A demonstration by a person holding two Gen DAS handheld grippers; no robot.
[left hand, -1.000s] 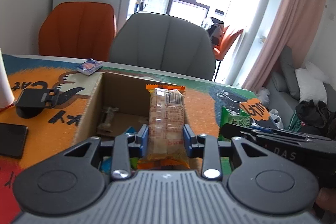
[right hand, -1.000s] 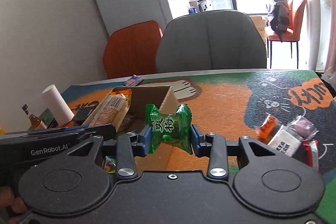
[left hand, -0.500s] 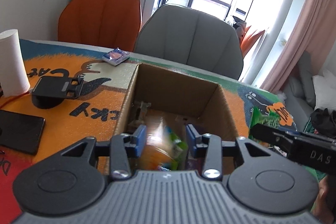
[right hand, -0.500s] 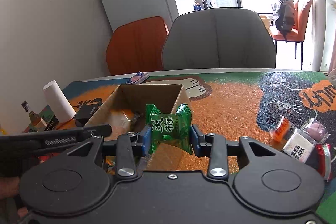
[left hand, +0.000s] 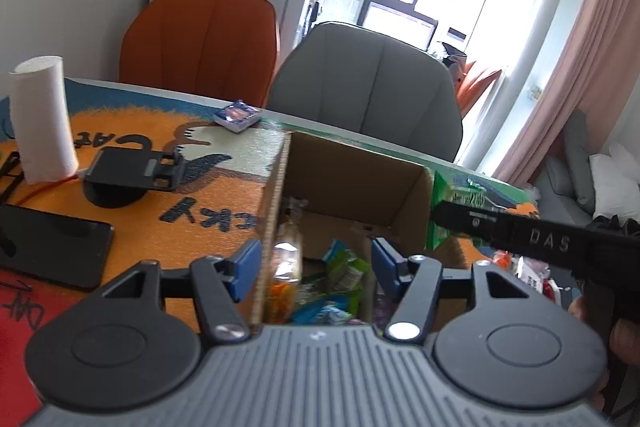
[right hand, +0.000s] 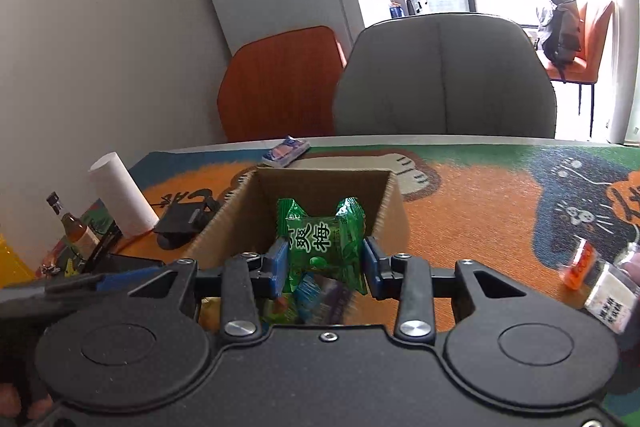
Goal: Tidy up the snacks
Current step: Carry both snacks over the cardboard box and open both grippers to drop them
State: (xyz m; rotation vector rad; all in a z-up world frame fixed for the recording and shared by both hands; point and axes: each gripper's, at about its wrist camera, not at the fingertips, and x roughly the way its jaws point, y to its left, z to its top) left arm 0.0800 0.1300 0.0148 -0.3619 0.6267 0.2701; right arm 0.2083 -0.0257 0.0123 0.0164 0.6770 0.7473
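While its blue-padded jaws stand apart with nothing clamped between them, having just been opening, the left gripper hangs over the near left corner of an open cardboard box on a table covered by an orange cartoon mat. One pad sits outside the box's left wall, the other over its interior. Inside the box, a long clear-wrapped snack bar with orange ends leans against the left wall, blurred, beside a jumble of green and blue wrappers on the box floor.

At the box's near edge, the right gripper is clamped on a green candy packet printed with dark characters; both pads press the packet's sides, and it hangs upright above the box's open top, over the loose wrappers. In the left wrist view that gripper shows as a black bar crossing in front of the box's right wall, the green packet partly visible behind it.

Left of the box lie a black stand, a dark phone and an upright white paper roll. Beyond the box's far left corner rests a small blue packet. Right of the box, several small wrapped snacks lie on the mat. Behind the box, past the table edge, stand an orange chair and a grey chair.
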